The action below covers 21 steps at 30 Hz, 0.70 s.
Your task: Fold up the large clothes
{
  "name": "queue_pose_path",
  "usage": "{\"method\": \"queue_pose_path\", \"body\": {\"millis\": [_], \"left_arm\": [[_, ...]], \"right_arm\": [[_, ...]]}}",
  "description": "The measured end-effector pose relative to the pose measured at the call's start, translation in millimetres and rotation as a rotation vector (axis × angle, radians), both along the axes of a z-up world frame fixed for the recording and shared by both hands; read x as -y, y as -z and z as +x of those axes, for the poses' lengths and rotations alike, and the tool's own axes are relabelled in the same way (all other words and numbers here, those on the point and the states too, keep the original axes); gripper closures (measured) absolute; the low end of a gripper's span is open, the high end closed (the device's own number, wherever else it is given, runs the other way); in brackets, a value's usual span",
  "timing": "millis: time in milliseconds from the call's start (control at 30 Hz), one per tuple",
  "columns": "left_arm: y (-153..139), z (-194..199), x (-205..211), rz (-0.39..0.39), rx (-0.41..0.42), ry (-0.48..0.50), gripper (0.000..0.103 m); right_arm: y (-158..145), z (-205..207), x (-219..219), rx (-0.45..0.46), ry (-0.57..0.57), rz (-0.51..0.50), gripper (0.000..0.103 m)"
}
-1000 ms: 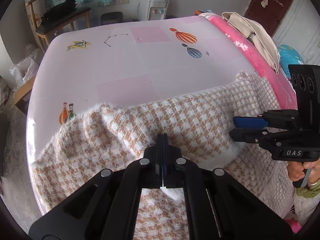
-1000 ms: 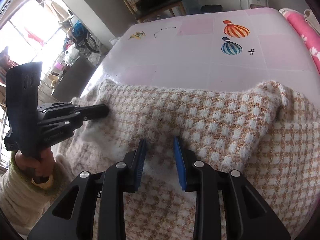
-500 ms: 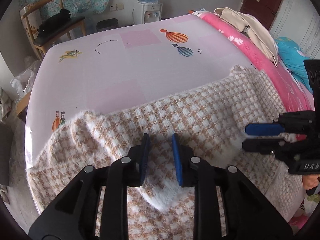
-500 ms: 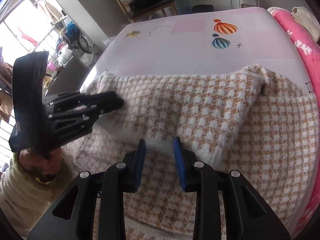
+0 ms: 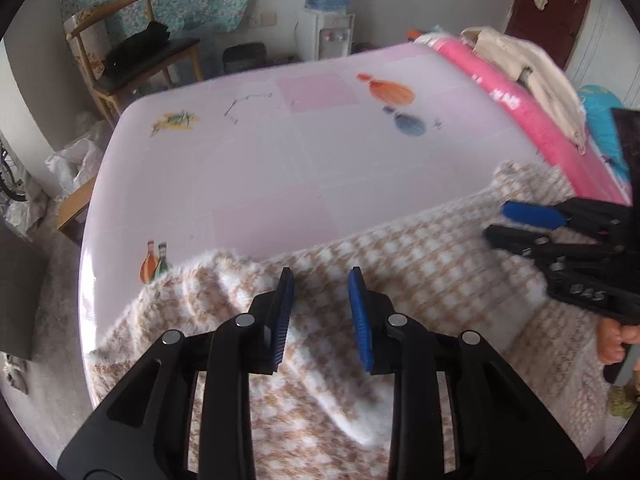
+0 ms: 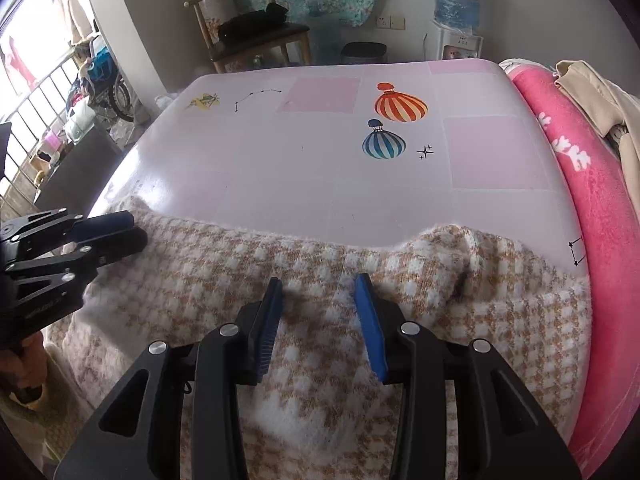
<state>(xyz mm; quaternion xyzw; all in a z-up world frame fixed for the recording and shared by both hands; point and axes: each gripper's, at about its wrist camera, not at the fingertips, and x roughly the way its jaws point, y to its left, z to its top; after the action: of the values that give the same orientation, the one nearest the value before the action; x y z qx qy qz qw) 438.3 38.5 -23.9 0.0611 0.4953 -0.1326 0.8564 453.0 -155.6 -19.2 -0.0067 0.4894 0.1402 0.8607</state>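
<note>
A tan and white houndstooth knit garment (image 5: 420, 272) (image 6: 200, 264) lies folded over along the near edge of the pink table (image 5: 280, 168) (image 6: 320, 184). My left gripper (image 5: 320, 280) hovers over its left part with the jaws opening; no fabric is pinched between the blue pads. My right gripper (image 6: 319, 284) hangs above the garment's right part, its jaws also opening, with nothing between them. Each gripper shows in the other's view: the right gripper (image 5: 500, 222) at the right edge, the left gripper (image 6: 134, 230) at the left edge, both held in a person's hands.
A pink blanket (image 6: 580, 184) runs along the table's right side, with a beige garment (image 6: 592, 92) on it. Beyond the far edge stand a wooden chair (image 6: 248, 28) and a water dispenser (image 6: 456, 40). The far half of the tablecloth shows balloon prints.
My left gripper went from shut over the fabric to open and let the fold lie. The right jaws spread wider. Both views tilted up, showing more of the table.
</note>
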Motion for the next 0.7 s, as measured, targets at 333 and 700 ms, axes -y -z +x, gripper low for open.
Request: {"method": "queue_pose_path", "body": {"millis": [333, 700], "left_arm": [[-33.2, -30.6, -30.6, -0.063, 0.112, 0.030, 0.068], [0.8, -68.1, 28.1, 0.138, 0.045, 0.193, 0.066]], "right_arm": [[-32.1, -31.2, 33.0, -0.003, 0.040, 0.017, 0.062], [-8.3, -62.6, -15.3, 0.000, -0.052, -0.127, 0.060]]}}
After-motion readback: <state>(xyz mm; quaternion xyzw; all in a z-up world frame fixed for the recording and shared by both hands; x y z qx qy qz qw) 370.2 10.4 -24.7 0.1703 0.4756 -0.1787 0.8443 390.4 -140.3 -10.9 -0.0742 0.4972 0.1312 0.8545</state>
